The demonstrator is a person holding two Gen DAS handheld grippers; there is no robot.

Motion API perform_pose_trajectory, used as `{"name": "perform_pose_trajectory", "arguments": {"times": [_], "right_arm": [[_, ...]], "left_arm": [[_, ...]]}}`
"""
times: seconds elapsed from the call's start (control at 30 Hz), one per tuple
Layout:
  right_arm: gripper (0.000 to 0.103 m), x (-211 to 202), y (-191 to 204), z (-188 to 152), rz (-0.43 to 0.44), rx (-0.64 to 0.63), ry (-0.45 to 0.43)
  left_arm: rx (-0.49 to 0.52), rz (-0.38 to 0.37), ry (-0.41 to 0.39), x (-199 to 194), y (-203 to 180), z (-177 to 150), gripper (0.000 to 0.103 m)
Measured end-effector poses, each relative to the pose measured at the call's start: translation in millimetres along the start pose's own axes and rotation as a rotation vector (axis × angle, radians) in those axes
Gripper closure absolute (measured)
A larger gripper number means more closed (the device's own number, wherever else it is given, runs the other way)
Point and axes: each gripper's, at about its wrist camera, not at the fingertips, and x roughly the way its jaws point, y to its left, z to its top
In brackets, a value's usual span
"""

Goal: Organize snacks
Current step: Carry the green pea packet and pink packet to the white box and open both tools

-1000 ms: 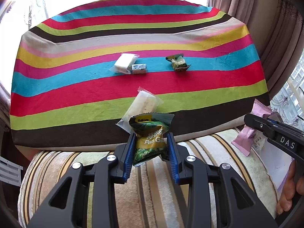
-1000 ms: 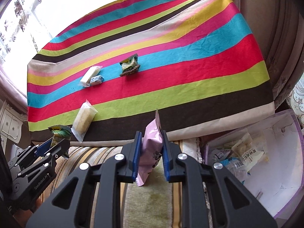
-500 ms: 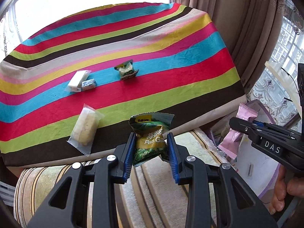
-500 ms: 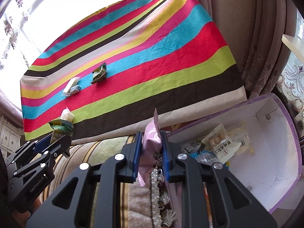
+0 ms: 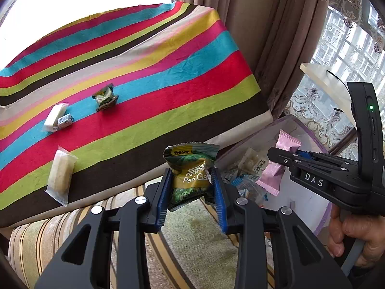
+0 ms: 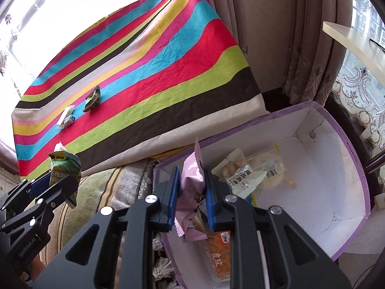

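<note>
My left gripper [image 5: 192,185] is shut on a green pea snack bag [image 5: 192,168] and holds it above the striped sofa, left of the box. My right gripper [image 6: 191,187] is shut on a pink snack packet [image 6: 192,180] over the near left part of a purple-rimmed white box [image 6: 356,168] that holds several snacks. On the striped tablecloth [image 5: 144,72] lie a pale cracker packet [image 5: 60,175], a white packet [image 5: 54,118] with a small blue candy [image 5: 65,121], and a small green bag [image 5: 104,97].
A striped sofa cushion [image 5: 187,240] lies below both grippers. Brown curtains [image 5: 264,36] hang right of the table. A pale shelf [image 6: 353,38] sticks out at the far right by the window.
Both grippers have swung to the right with their snacks. The box has come into fuller view and the pink packet is now over its near left corner.
</note>
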Motion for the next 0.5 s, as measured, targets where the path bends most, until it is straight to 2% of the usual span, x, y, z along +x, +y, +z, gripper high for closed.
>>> {"name": "perform_pose_trajectory", "arguments": {"times": [0.27, 0.43, 0.47, 0.5], "right_arm": [[0.082, -3.9, -25.4, -0.6, -0.050, 0.033, -0.006], [0.082, -6.1, -35.5, -1.3, -0.075, 0.050, -0.013], [0.081, -5.8, -36.3, -1.3, -0.079, 0.054, -0.013], [0.078, -5.8, -37.7, -1.2, -0.083, 0.060, -0.013]], "left_arm": [[0.010, -0.135, 0.032, 7.3, -19.9, -2.3, 0.072], [0.025, -0.248, 0.070, 12.5, -31.5, -4.8, 0.071], [0.029, -0.267, 0.078, 13.4, -33.7, -5.3, 0.066], [0.031, -0.280, 0.083, 13.8, -35.0, -5.8, 0.053]]}}
